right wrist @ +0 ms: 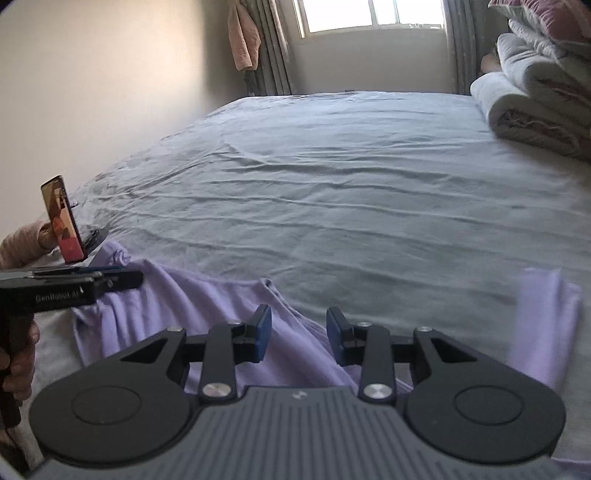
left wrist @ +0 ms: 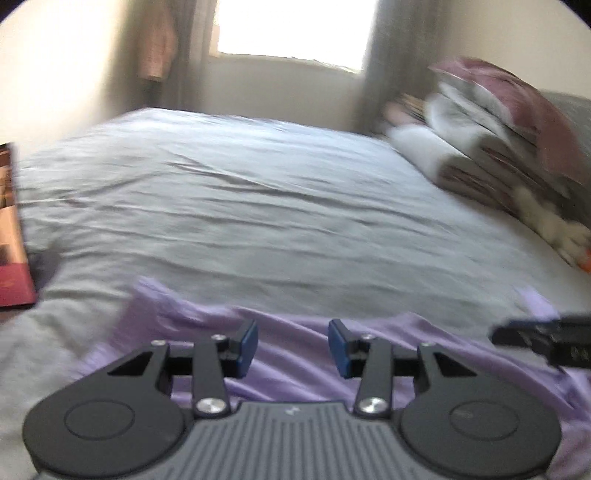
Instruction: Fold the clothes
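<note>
A lilac garment (left wrist: 295, 343) lies crumpled on the near edge of a grey bed sheet (left wrist: 240, 206). It also shows in the right wrist view (right wrist: 177, 302), with a sleeve or flap (right wrist: 543, 321) at the right. My left gripper (left wrist: 293, 349) is open and empty just above the garment's middle. It also shows from the side in the right wrist view (right wrist: 122, 278). My right gripper (right wrist: 299, 338) is open and empty over the garment's right part; its tip shows in the left wrist view (left wrist: 517, 334).
A stack of folded quilts and pillows (right wrist: 535, 85) sits at the bed's far right. A phone (right wrist: 64, 219) stands propped at the bed's left edge. A window (right wrist: 373, 14) and curtains are beyond the bed, a wall (right wrist: 92, 92) at the left.
</note>
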Available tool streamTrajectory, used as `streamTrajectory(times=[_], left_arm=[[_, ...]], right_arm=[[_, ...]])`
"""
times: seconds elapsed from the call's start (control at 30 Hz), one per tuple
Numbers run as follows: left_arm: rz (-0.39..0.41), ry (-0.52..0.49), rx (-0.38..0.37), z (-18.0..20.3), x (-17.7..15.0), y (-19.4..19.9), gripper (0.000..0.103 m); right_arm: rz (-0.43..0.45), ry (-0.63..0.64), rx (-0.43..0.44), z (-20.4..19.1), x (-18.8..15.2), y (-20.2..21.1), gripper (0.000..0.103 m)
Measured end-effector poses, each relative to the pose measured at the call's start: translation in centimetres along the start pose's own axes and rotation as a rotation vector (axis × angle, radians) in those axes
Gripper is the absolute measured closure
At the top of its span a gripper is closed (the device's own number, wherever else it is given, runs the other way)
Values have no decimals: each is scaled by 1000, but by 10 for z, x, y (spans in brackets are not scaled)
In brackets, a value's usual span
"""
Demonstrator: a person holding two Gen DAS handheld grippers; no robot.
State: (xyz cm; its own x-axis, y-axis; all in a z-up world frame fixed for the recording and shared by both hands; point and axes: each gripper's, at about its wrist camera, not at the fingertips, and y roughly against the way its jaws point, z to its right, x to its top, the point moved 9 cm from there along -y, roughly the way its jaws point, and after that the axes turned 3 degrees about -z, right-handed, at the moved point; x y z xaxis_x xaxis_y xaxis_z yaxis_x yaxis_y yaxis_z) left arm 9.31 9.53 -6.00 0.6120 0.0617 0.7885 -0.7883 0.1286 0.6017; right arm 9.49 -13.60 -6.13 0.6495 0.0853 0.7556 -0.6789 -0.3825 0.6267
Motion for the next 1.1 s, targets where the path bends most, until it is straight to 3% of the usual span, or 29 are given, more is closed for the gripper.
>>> streamTrajectory(times=[0.1, 0.17, 0.4, 0.6, 0.73, 0.83, 0.87, 0.9, 1.1], left_arm=[[52, 48, 98, -41, 8, -3, 60], [55, 99, 124, -66, 11, -7, 60], [-10, 246, -32, -99, 12, -26, 60], [-48, 209, -76, -103, 5, -36, 63], [-72, 188, -82, -102, 3, -40, 78], [-53, 181, -75, -100, 8, -39, 84], [-44, 181, -73, -99, 10, -38, 85], [-28, 185, -71, -99, 14, -36, 90], [35, 172, -49, -100, 28, -33, 91]], right_arm=[[-7, 9, -7, -7, 1, -15, 66], [-8, 15, -13, -8, 3, -21, 66], [-6, -9, 0, -16, 9, -46, 66], [-7, 23, -30, -23, 0, -62, 66], [-5, 44, -54, -25, 1, -62, 68], [-16, 43, -39, -29, 5, -69, 84], [-22, 50, -27, -32, 7, -70, 95], [-25, 59, -22, -33, 10, -70, 95], [57, 38, -78, -22, 31, -61, 97]])
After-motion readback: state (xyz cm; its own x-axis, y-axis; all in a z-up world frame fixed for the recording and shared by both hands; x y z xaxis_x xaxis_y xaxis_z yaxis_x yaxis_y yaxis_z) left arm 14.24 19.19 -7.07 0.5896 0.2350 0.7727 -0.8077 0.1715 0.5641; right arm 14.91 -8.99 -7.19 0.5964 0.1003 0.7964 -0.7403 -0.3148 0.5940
